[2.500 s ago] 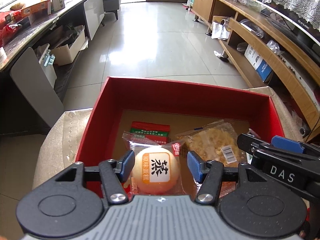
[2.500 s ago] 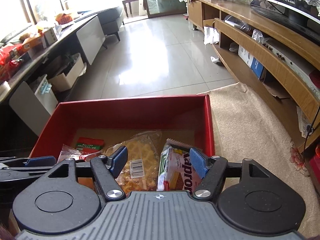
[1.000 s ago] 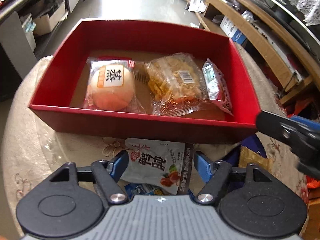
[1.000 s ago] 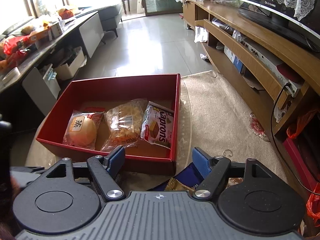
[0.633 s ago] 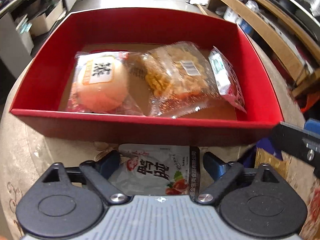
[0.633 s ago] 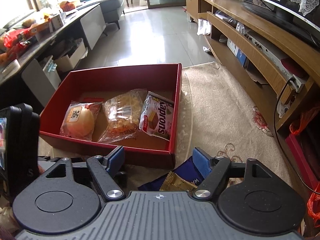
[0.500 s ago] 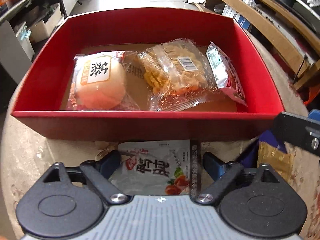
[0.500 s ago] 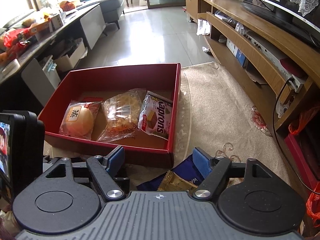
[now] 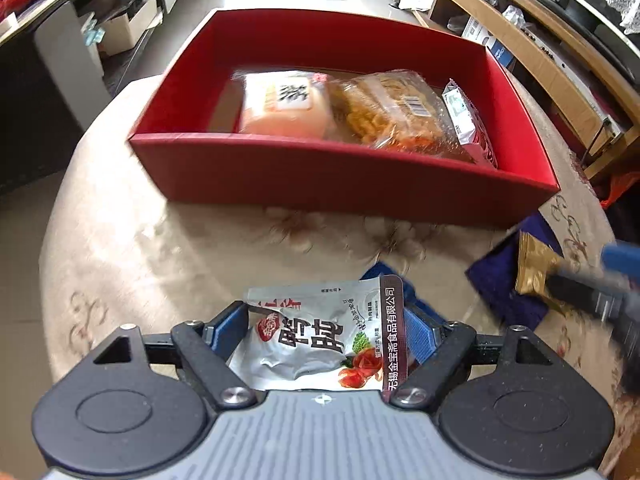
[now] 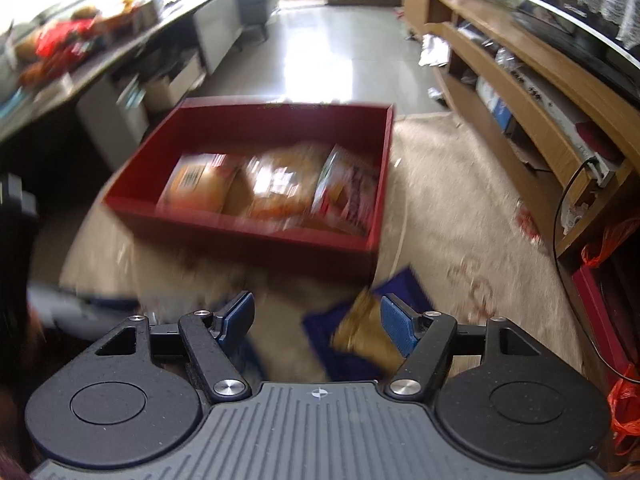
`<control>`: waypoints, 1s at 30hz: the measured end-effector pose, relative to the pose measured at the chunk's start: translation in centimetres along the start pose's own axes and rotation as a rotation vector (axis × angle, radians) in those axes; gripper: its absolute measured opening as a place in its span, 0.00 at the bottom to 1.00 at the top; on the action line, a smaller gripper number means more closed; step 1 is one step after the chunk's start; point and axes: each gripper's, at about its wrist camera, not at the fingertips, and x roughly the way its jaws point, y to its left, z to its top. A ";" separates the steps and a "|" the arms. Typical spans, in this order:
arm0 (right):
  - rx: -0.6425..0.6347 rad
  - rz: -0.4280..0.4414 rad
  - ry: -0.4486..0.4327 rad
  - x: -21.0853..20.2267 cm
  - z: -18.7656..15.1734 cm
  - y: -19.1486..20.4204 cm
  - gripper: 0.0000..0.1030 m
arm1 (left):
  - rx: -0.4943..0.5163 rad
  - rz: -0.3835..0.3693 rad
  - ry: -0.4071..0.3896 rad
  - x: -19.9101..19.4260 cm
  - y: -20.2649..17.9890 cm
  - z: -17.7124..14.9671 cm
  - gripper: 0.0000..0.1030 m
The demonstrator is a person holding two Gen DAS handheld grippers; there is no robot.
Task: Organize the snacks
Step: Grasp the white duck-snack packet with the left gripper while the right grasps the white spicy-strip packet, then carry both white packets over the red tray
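Observation:
A red box stands on the beige floral tablecloth. In it lie a bun packet, a yellow crisp packet and a wafer packet. My left gripper is nearer than the box. Its jaws are closing, and both pads press on a silver snack packet. In the right wrist view the box is blurred. My right gripper is closing. A gold packet lies between its jaws, beside the right pad and clear of the left one. The gold packet rests on a dark blue packet.
Part of a blue packet shows under the silver one. The blurred right gripper reaches in beside the gold packet. A wooden TV bench runs along the right. A dark counter is on the left, with tiled floor beyond the table.
My left gripper has drawn back from the box, and the silver packet came with it. My right gripper has shifted over the gold packet, and its jaws are narrower.

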 end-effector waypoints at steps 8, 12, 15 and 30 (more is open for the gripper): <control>-0.140 0.031 0.148 -0.1 -5.8 1.8 0.74 | -0.015 -0.027 0.017 -1.1 2.1 -1.2 0.75; -0.196 0.053 0.211 0.5 -7.4 2.5 0.74 | -0.001 -0.053 0.019 -1.5 1.8 -1.4 0.75; -0.217 0.059 0.247 1.7 -7.7 2.8 0.74 | 0.010 -0.060 0.030 -1.2 1.5 -1.5 0.75; -0.077 -0.044 0.235 3.0 -7.0 1.5 0.54 | 0.038 -0.031 0.068 -0.2 1.3 -1.9 0.76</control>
